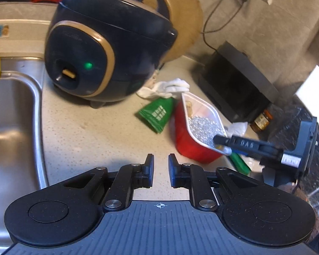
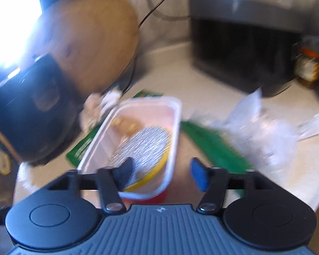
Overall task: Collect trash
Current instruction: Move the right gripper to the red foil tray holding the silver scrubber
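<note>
A red tub [image 1: 185, 136] with a white inside stands on the counter, and a crumpled foil lid [image 1: 204, 127] lies in it. In the blurred right wrist view, the tub [image 2: 138, 116] and foil lid [image 2: 144, 146] are right in front of my right gripper [image 2: 162, 173]. That gripper is open and straddles the tub's near right wall, one finger inside and one outside. The left wrist view shows the right gripper [image 1: 223, 145] at the tub's rim. My left gripper [image 1: 161, 165] hovers over bare counter with a narrow gap and nothing between its fingers. Trash nearby: green packet [image 1: 157, 114], white tissue [image 1: 170, 87], clear wrap [image 2: 255, 131].
A dark blue rice cooker [image 1: 108, 48] stands left of the trash, with a round wooden board [image 1: 180, 10] behind it. The steel sink [image 1: 10, 116] lies at the far left. A black box [image 1: 234, 85] and a jar [image 1: 261, 121] sit at the back right. A second green packet [image 2: 212, 148] lies right of the tub.
</note>
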The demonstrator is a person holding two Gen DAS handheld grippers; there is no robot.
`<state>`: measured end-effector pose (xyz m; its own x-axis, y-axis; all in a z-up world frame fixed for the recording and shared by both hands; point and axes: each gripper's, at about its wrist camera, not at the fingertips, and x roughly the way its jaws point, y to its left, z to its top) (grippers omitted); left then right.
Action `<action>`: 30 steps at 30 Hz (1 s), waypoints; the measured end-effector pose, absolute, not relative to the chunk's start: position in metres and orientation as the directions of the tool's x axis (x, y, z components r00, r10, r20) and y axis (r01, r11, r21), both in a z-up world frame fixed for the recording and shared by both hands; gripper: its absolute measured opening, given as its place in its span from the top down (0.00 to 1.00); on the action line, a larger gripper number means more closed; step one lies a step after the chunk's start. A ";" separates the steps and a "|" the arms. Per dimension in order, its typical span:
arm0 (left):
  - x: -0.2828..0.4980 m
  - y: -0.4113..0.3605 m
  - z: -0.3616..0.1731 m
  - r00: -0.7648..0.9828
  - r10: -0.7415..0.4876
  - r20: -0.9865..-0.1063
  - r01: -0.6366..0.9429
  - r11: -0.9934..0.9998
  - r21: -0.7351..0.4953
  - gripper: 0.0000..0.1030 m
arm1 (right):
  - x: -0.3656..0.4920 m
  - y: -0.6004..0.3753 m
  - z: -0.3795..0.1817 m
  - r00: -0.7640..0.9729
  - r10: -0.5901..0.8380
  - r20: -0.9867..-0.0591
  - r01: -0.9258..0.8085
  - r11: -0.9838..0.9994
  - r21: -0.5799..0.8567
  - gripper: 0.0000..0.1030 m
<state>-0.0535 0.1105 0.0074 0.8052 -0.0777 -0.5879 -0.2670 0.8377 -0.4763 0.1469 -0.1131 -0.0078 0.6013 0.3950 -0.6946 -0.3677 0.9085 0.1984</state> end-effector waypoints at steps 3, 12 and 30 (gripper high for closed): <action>-0.054 0.114 0.006 0.805 -0.071 -0.589 -0.281 0.828 -0.485 0.84 | 0.133 -0.104 -0.011 0.572 0.419 -0.706 -0.406 0.892 0.200 0.50; -0.045 0.116 0.005 0.807 -0.100 -0.582 -0.257 0.828 -0.498 0.84 | 0.073 -0.082 -0.005 0.470 0.516 -0.717 -0.525 0.816 0.243 0.51; -0.021 0.109 0.009 0.779 -0.046 -0.625 -0.242 0.897 -0.369 0.84 | 0.043 -0.105 0.008 0.539 0.449 -0.712 -0.471 0.862 0.187 0.50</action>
